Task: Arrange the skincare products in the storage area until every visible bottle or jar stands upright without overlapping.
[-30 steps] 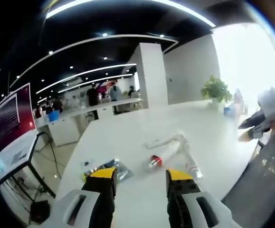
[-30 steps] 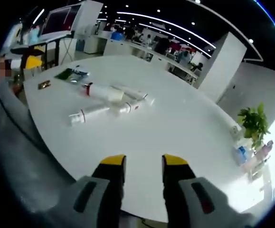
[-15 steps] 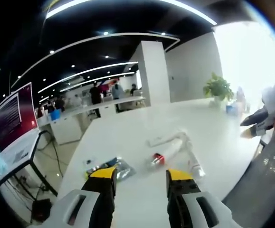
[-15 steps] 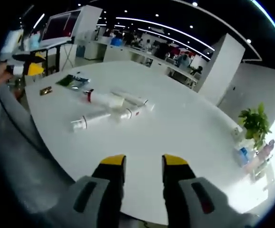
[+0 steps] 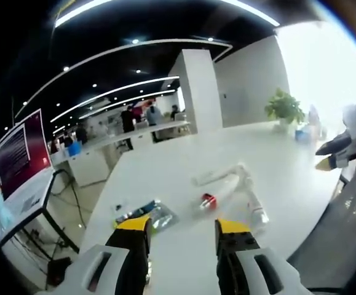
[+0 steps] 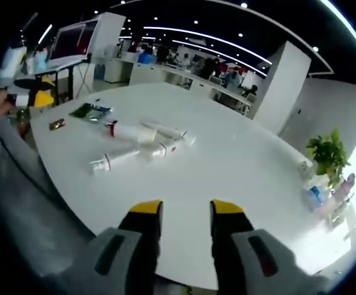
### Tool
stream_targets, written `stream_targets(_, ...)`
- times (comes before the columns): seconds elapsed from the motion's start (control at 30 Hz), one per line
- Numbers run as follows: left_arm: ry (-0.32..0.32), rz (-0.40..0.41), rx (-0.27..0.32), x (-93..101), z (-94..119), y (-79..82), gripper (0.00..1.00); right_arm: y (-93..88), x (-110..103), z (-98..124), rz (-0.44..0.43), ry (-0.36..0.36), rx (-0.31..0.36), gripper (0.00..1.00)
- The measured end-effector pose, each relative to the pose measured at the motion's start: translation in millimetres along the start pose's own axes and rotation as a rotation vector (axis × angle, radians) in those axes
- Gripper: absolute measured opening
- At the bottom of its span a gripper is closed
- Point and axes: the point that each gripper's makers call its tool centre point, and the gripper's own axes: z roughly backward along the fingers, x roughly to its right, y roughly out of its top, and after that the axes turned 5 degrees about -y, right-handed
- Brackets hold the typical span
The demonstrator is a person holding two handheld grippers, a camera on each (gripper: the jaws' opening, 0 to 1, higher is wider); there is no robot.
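Right gripper view | both hand-held grippers (image 6: 185, 212) parted, empty | tubes (image 6: 142, 133) lying, labels unreadable

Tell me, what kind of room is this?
Probably a big open office. There's a long white table, a computer screen on a stand, and people standing by counters far back under long ceiling lights.

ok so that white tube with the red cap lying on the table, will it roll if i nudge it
Probably. The red-capped tube looks round-bodied and lies on its side on the smooth white table, so a sideways push would likely roll it. The tubes beside it lie close and may stop it. It looks slim, so once stood upright it may tip easily.
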Motion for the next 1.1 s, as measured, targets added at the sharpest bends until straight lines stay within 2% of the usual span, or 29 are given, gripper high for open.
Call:
stream_targets(0.6, 0.003, 0.005, -0.006, -1.7, -0.2, -0.7, 0.43, 4.7, 0.6, 0.2, -0.015, 0.0, 0.018, 0.32)
stream_targets(0.8, -0.016, 0.006, -0.004, 0.9, -1.8, -0.1, 0.43, 4.9, 1.2, 0.6, -0.01, -0.008, 0.018, 0.32)
stream_targets(1.1, -0.001, -0.023, -0.016, 1.5, -2.7, 0.5, 0.43, 14.0, 3.3, 5.5, -0.091, 0.023, 0.077, 0.32)
